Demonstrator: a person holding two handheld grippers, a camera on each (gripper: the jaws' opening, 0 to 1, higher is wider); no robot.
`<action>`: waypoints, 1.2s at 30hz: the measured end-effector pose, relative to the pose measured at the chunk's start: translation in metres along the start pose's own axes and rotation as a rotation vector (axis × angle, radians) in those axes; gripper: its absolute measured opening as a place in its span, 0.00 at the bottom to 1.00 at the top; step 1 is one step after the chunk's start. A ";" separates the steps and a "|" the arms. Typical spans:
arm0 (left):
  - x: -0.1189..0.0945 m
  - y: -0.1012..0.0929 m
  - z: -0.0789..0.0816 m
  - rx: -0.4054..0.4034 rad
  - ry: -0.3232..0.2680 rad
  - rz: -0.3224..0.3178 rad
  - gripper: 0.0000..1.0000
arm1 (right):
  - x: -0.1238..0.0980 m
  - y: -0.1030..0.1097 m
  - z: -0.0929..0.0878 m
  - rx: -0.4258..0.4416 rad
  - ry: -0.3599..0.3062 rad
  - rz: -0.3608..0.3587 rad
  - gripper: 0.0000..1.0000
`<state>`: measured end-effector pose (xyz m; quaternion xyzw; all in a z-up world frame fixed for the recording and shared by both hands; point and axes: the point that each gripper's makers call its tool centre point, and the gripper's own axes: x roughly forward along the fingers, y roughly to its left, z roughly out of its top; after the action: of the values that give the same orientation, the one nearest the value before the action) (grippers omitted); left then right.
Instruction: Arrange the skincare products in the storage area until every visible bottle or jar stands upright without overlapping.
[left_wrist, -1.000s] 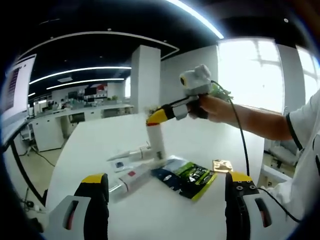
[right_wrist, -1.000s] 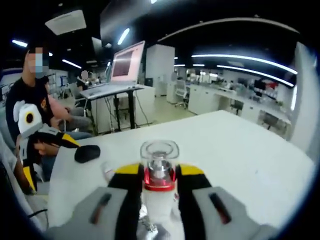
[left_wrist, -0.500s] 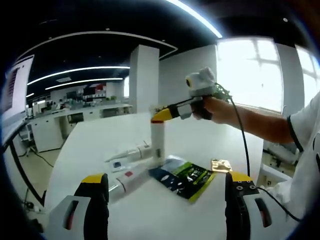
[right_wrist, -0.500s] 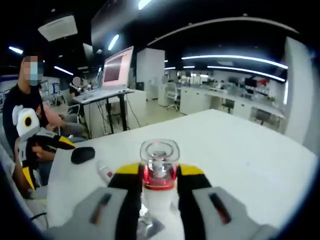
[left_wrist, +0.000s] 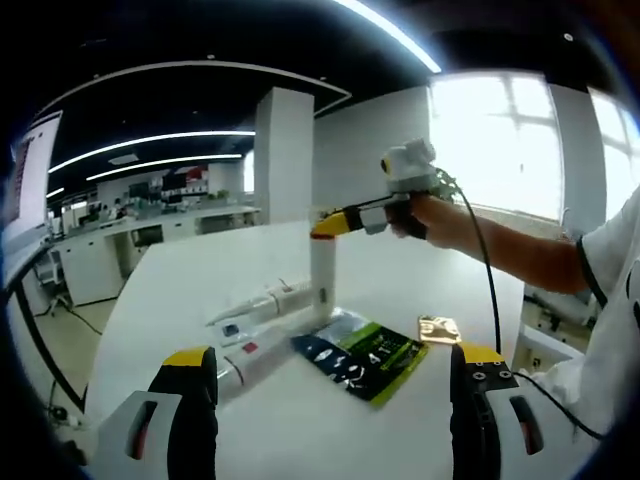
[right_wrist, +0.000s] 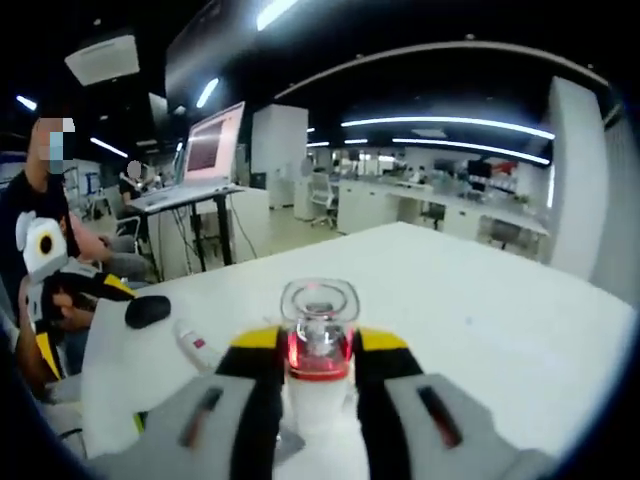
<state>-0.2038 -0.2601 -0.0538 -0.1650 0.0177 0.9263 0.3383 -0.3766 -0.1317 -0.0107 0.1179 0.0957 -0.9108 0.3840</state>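
Right gripper clamps bottle by its neck, holding it upright mid-table, apparently touching down. Left gripper spread, idle. Tubes lie flat beside.

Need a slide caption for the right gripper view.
Right gripper clamps an upright white pump bottle above the white table.

A smooth, matt white table carries glossy plastic goods: 2 white tubes lying near its middle, a shiny dark-and-green foil sachet and a small gold foil packet toward the right edge. The white bottle has a clear glass-like cap over a glossy red collar. Gripper jaws look like matt black plastic tipped in yellow.
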 end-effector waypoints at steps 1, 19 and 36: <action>0.000 -0.001 0.000 0.000 0.000 -0.001 0.99 | -0.001 -0.002 0.001 -0.001 -0.008 -0.009 0.26; 0.010 -0.013 -0.004 0.013 0.021 -0.021 0.99 | -0.031 -0.044 -0.009 0.046 -0.046 -0.155 0.26; 0.016 -0.015 -0.008 0.017 0.035 -0.028 0.99 | -0.059 -0.083 -0.021 0.086 -0.089 -0.303 0.26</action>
<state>-0.2034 -0.2398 -0.0648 -0.1787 0.0293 0.9181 0.3524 -0.3937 -0.0287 -0.0072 0.0781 0.0563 -0.9658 0.2408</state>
